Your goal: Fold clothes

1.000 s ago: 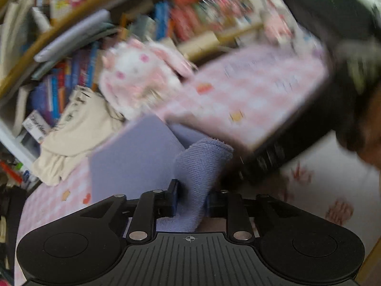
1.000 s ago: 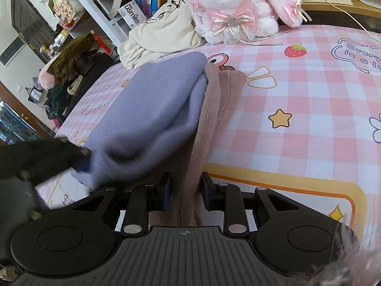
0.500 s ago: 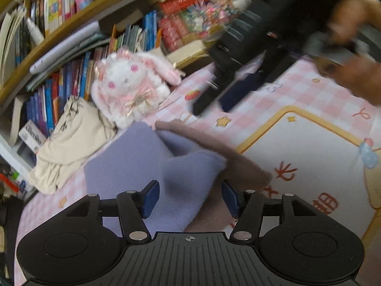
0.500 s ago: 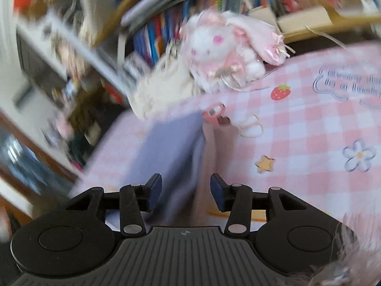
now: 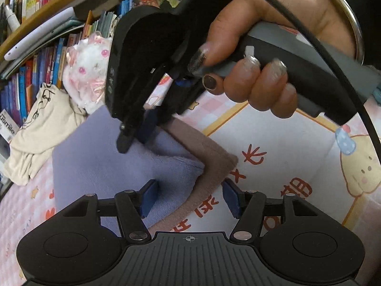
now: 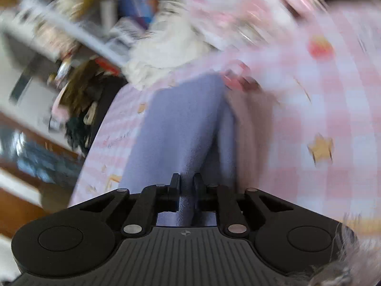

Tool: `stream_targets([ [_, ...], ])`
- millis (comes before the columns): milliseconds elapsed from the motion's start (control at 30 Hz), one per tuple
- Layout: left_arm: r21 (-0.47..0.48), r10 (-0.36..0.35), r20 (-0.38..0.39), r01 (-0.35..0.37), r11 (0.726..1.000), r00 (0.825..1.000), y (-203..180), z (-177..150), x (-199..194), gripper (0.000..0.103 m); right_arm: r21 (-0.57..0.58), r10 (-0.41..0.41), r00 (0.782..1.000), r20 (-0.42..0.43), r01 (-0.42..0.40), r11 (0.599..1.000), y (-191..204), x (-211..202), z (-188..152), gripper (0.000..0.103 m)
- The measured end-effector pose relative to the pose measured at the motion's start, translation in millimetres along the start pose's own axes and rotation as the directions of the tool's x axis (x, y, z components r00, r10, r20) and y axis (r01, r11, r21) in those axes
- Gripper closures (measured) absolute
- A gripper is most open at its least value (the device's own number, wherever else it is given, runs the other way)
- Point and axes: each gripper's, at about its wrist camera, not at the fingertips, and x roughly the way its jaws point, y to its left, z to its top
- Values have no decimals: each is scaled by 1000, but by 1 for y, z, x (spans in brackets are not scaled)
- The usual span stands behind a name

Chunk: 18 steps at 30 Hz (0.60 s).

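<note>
Right hand-held gripper [image 6: 186, 191] has clamped lavender cloth [image 6: 176, 128].

At the left edge of the left wrist view, a white box [image 5: 7, 125] among the books reads "usmile". Red Chinese characters [image 5: 253, 157] are printed on the sheet at centre right, too distorted to read.

Beyond the folded lavender fleece garment [image 5: 100, 164], a white plush rabbit [image 5: 87, 76] and a crumpled cream cloth bag [image 5: 40, 128] are crowding the far edge. The right gripper [image 5: 137, 131] and the hand [image 5: 257, 54] holding it are hanging over the garment's middle, blocking passage there. The pink checked printed sheet [image 5: 297, 147] to the right is lying bare.
</note>
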Motion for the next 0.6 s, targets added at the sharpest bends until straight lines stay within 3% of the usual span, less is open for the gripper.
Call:
stream_targets([
  [67,-17,-1,2,1,1000,1000,3,0,0,42,-204,35,996,77,-19,979,24,-14,-7,92],
  [133,-43,-19,-4,19,999,1000,7,0,0,42,-290,59,992,112,-24,957,34,-24,-15,92],
  [233,-75,-41,-10,40,996,999,12,0,2,42,-166,-76,991,109,94,982,15,-15,-16,92],
  [367,-79,-56,-11,55,995,998,12,0,-1,40,6,-130,990,55,130,992,-17,-3,-15,92],
  [500,-118,-75,32,78,990,997,23,0,-22,39,63,-81,996,49,77,995,-20,-10,-13,76],
  [600,-137,27,125,-10,991,992,29,-3,-51,34,101,-41,998,50,36,994,-20,-16,-15,64],
])
